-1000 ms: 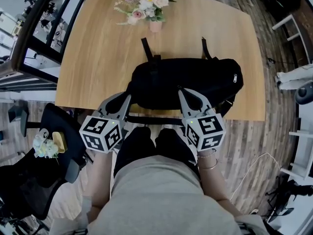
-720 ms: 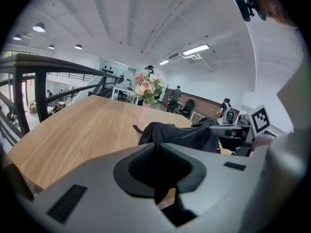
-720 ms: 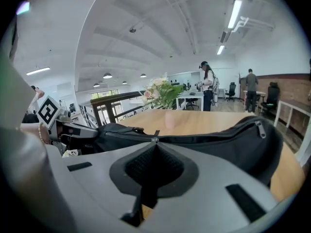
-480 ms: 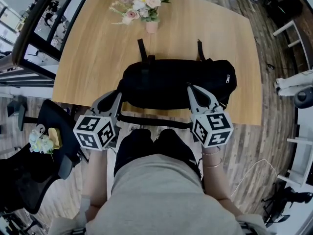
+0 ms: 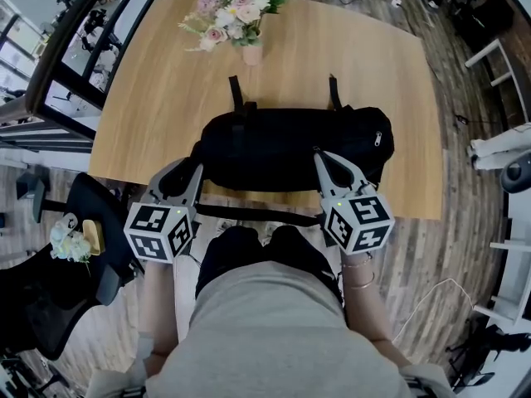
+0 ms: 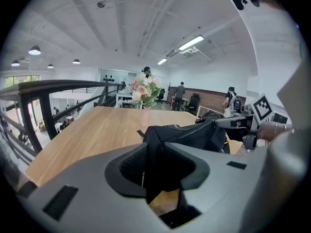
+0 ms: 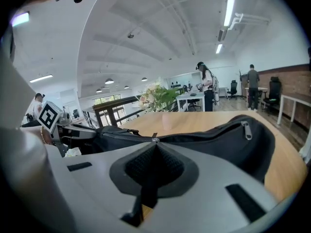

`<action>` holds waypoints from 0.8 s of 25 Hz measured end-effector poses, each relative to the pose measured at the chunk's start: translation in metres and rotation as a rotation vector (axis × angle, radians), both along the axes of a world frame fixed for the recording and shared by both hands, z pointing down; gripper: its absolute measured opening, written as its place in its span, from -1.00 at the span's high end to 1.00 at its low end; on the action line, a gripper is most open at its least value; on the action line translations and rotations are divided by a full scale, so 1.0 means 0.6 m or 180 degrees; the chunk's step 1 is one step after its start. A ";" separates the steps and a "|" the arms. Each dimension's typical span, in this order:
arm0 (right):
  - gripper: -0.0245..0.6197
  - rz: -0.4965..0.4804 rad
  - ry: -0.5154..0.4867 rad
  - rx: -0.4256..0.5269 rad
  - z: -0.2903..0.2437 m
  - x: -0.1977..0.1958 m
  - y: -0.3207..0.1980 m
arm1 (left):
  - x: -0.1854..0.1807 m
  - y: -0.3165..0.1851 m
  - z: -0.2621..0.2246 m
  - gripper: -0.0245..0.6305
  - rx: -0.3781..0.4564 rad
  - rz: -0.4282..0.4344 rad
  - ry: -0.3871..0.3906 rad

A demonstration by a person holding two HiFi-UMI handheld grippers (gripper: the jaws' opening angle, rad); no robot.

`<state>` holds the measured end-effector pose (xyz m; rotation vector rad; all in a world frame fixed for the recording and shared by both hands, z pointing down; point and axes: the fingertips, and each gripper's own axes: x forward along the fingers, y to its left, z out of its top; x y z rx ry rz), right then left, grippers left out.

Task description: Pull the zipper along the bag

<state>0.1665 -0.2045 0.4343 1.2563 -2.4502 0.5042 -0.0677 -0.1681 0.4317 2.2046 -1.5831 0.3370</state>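
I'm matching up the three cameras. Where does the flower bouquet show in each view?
Head view: bouquet at the top, left of centre.
Left gripper view: bouquet near centre, beyond the black bag.
Right gripper view: bouquet at centre, beyond the black bag.
Shared landmark: the black bag, lying nearer than the bouquet in every view.

Flowers (image 5: 233, 10) cut off, top edge, head view.

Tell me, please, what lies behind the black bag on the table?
Two black straps trail from the black bag across the wooden table; farther back stands a vase of flowers. The bag's far side and the tabletop beneath it are hidden.
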 end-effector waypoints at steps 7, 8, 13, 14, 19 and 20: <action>0.90 -0.0091 -0.0063 0.0021 -0.010 0.003 0.001 | 0.059 -0.008 -0.053 0.22 0.0259 0.0318 -0.0683; 0.90 -0.0104 -0.0063 0.0023 -0.010 0.002 0.001 | 0.062 -0.014 -0.063 0.20 0.0328 0.0325 -0.0755; 0.90 -0.0169 -0.0074 0.0023 -0.009 -0.003 0.004 | 0.117 -0.034 -0.095 0.20 0.0585 0.0630 -0.0904; 0.90 -0.0181 -0.0072 0.0018 -0.010 -0.002 0.004 | 0.137 -0.038 -0.096 0.20 0.0599 0.0739 -0.0909; 0.90 -0.0242 -0.0037 0.0024 -0.017 -0.003 0.003 | 0.253 -0.050 -0.087 0.20 0.0614 0.1403 -0.0947; 0.90 -0.0246 -0.0037 0.0026 -0.019 -0.004 0.003 | 0.275 -0.051 -0.083 0.20 0.0611 0.1532 -0.0949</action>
